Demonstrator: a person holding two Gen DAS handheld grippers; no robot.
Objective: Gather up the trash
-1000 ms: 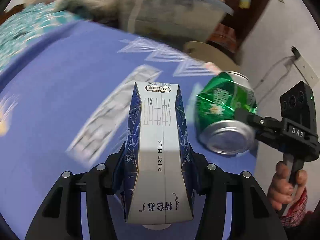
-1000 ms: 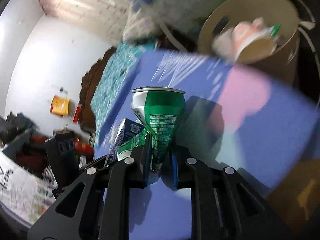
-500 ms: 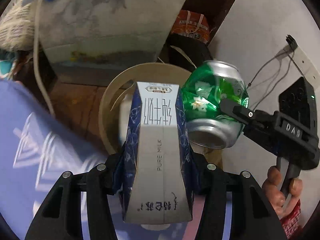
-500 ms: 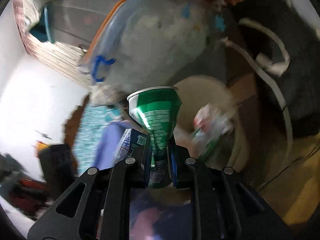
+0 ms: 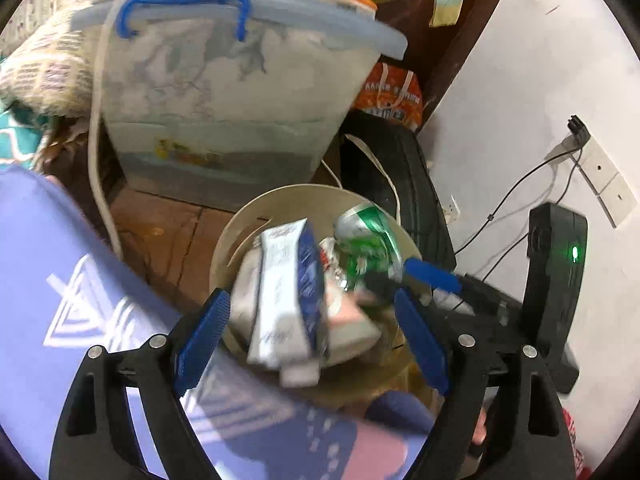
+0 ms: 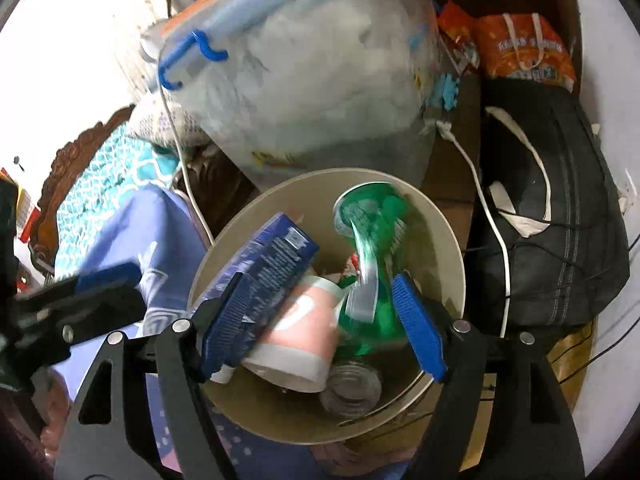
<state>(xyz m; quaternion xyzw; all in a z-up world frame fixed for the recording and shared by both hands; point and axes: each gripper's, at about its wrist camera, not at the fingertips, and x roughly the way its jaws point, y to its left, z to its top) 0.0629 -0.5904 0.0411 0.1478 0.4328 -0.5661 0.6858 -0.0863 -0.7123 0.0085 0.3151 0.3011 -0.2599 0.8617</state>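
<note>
A blue and white milk carton (image 5: 286, 296) drops, blurred, into the beige round bin (image 5: 240, 224). My left gripper (image 5: 310, 300) is over the bin; its jaws are opening and its pads stand clear of the carton. A crushed green can (image 6: 372, 248) falls blurred between the opening jaws of my right gripper (image 6: 318, 284), and neither pad presses on it. The carton (image 6: 272, 256) leans on the rim of the bin (image 6: 452, 248). A pink paper cup (image 6: 304, 328) and a clear jar (image 6: 352, 388) lie inside. The green can (image 5: 366, 248) shows beside my right gripper (image 5: 404, 276).
A clear storage box (image 5: 224, 92) with a blue handle stands behind the bin. A black bag (image 6: 552, 216) and an orange bag (image 6: 524, 52) sit at the right by the wall. A white cable (image 5: 98, 152) hangs at the left. Blue patterned cloth (image 5: 60, 280) borders the bin.
Both grippers have opened over the bin. The milk carton left the left jaws and the green can left the right jaws; both are dropping into the bin.
</note>
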